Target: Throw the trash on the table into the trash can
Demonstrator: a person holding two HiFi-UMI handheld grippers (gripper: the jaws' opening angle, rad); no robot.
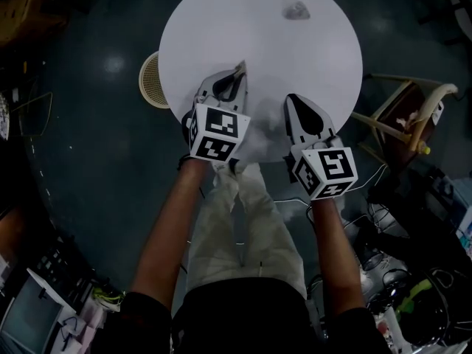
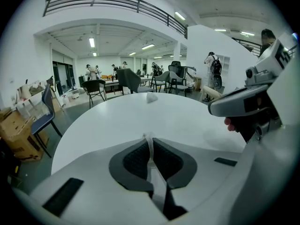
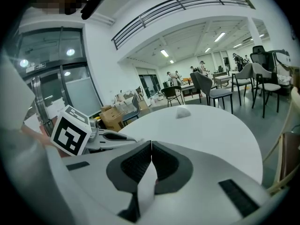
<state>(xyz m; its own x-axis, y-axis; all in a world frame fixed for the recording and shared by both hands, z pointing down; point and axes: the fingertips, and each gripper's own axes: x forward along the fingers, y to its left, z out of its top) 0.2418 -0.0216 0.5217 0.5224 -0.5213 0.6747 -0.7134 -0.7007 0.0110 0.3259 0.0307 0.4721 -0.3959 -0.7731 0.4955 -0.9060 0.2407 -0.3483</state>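
Left gripper view, white scrap (image 2: 149, 149) pinched in left claw (image 2: 150, 139), crumpled trash (image 2: 151, 97) beyond.

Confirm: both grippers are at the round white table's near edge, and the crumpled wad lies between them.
No. The head view shows the crumpled wad on the far side of the round white table, beyond the left gripper, shut on a thin white scrap, and the empty right gripper, both at the near edge.
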